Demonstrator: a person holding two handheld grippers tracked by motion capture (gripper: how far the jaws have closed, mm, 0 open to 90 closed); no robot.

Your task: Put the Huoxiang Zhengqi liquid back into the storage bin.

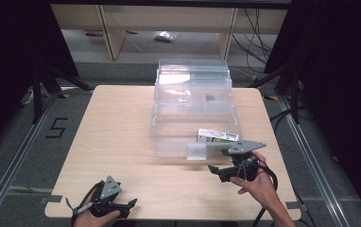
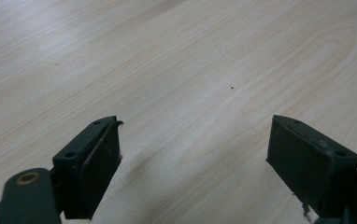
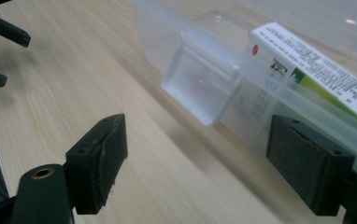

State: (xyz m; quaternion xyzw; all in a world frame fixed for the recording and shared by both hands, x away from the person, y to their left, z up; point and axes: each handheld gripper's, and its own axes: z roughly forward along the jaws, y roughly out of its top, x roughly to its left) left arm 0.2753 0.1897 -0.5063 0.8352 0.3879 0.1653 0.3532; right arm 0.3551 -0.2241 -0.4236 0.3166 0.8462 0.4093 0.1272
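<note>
Work in hand: the right gripper is hovering just in front of the clear plastic box, near its front latch; I judge the job to be putting the carton away and then closing up.
Right gripper state: jaws are standing wide apart and holding nothing; in the right gripper view the latch is lying ahead, between them but farther off.
Left gripper state: the left gripper is resting low at the near edge of the table, jaws wide, nothing between them but bare wood.
Carton: the white-and-green carton is lying flat inside the box at its front right, close against the front wall.
Container: the box is sitting open, its lid tilted up behind; the carton is showing through the clear wall. A small dark spot farther back inside is too small to identify.
Progress: placing looks done, since both grippers are free of the carton.
Remaining: by my reading, lowering the lid and snapping the latch; neither has begun.
</note>
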